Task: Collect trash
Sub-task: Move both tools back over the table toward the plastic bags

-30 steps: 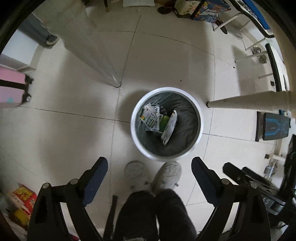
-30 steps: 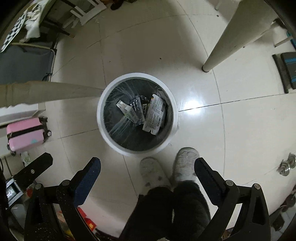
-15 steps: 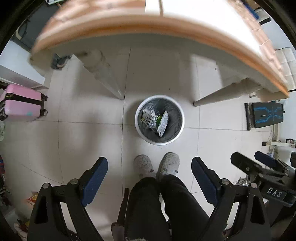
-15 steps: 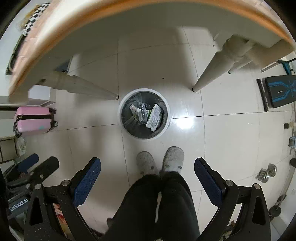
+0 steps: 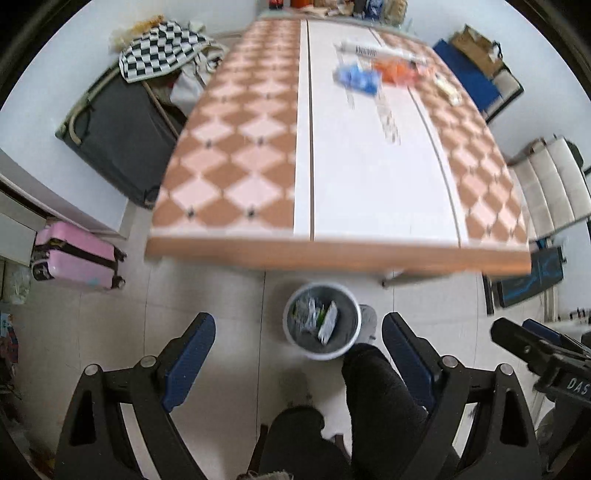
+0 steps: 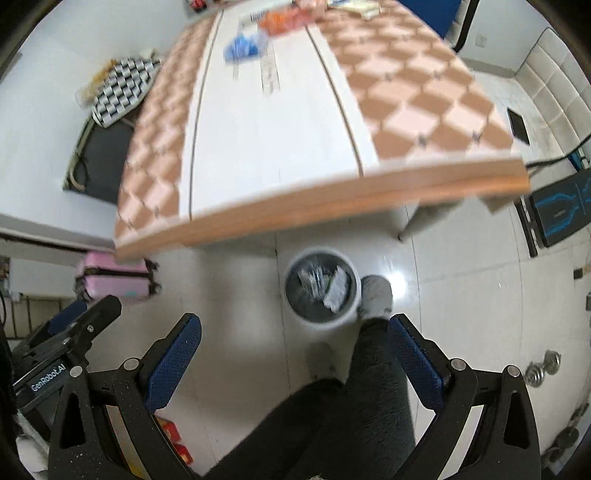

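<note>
A white trash bin [image 5: 349, 350] with a dark liner stands on the floor below the table's near edge and holds several wrappers [image 5: 327, 323]; it also shows in the right wrist view [image 6: 352, 314]. More trash lies at the table's far end: a blue wrapper [image 5: 356, 77], an orange wrapper [image 5: 399, 72] and a long white packet [image 5: 376, 51]. The blue wrapper [image 6: 243, 46] and orange wrapper [image 6: 284, 18] also show in the right wrist view. My left gripper [image 5: 299, 354] and right gripper [image 6: 295, 350] are both open and empty, high above the floor.
The table [image 5: 369, 177] has a white centre strip and orange checks. A pink suitcase [image 5: 74, 258] and a black case [image 5: 118, 133] stand left. White seats [image 5: 550, 188] are right. The person's legs [image 5: 373, 398] stand beside the bin.
Both grippers have risen from close over the bin to above table height. The tabletop and the trash on it have come into view. Both stay open.
</note>
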{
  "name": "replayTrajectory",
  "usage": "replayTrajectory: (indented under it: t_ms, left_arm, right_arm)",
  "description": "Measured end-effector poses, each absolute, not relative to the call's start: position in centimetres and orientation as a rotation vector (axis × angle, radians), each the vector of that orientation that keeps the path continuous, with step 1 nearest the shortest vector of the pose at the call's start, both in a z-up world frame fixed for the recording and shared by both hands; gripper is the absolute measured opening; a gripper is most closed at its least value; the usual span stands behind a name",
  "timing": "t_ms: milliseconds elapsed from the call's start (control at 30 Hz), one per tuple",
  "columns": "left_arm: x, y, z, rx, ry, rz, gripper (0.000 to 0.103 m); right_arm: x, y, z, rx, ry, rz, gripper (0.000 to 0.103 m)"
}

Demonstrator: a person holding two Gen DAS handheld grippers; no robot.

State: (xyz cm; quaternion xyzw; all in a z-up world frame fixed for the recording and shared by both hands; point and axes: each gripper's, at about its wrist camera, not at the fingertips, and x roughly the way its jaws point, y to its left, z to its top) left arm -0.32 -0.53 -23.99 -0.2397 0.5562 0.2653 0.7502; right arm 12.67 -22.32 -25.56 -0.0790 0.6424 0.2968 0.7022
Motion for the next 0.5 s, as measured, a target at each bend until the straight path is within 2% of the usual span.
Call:
replayTrajectory:
  t_ms: [300,500]
  left_arm:
    - [13.9,5.2,-22.3,-0.609,1.168,0.691,0.092]
    - [25.6,10.5,-25.5,-0.747,1.201,0.710,0.092]
  right_arm:
    - [30.1,-17.1,-22.6,-0.124,1.396,0.679,0.102]
    - [45.2,-12.5,-23.1,-0.165,1.377,0.635,0.102]
